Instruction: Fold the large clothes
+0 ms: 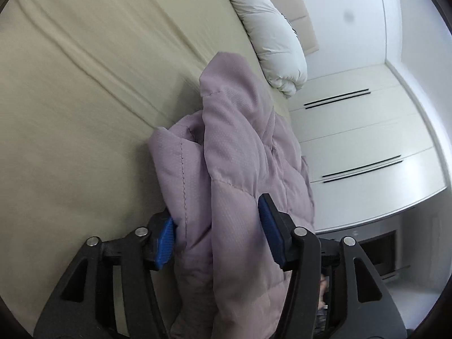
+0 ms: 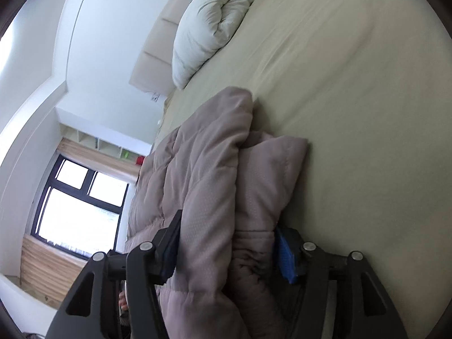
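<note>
A quilted mauve padded jacket (image 1: 237,155) is held up beside the bed. My left gripper (image 1: 217,234) is shut on a thick bunch of its fabric, blue pads (image 1: 166,240) pressing both sides. In the right wrist view the same jacket (image 2: 209,175) is bunched in folds. My right gripper (image 2: 228,251) is shut on it too, fabric filling the gap between the pads (image 2: 285,257). Both views are tilted sideways. The rest of the jacket hangs out of sight below the grippers.
A bed with a beige sheet (image 1: 84,84) (image 2: 353,99) lies under the jacket. A white rolled duvet (image 1: 271,34) (image 2: 214,19) sits at the padded headboard. White wardrobe doors (image 1: 361,141) stand on one side, a dark-framed window (image 2: 79,206) on the other.
</note>
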Motion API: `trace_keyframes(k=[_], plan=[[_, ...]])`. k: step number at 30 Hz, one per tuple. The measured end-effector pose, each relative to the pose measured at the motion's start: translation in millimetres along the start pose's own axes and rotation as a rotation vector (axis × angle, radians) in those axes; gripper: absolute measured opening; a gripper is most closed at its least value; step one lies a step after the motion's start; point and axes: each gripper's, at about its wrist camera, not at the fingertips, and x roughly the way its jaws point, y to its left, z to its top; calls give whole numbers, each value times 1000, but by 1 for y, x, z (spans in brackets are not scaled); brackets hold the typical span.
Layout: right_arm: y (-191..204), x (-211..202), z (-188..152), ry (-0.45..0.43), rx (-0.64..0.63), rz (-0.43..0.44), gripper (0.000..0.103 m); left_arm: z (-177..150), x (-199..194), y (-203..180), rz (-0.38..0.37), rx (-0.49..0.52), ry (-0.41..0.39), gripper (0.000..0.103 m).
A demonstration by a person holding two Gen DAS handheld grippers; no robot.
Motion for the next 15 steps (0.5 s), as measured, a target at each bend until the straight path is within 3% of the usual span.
trace_keyframes(k=[3, 7, 9, 13, 15], plan=[[19, -39, -7, -104, -69, -165, 74, -16, -40, -44, 184, 202, -144, 70], [73, -74, -24, -235, -237, -345, 85, -51, -80, -127, 489, 481, -422, 87], [102, -83, -33, -299, -319, -394, 101, -75, -93, -166, 564, 576, -544, 103], [167, -93, -55, -444, -445, -474, 103, -114, -99, -232, 729, 719, -725, 103], [187, -101, -58, -487, -489, -498, 103, -135, -100, -255, 831, 738, -783, 103]])
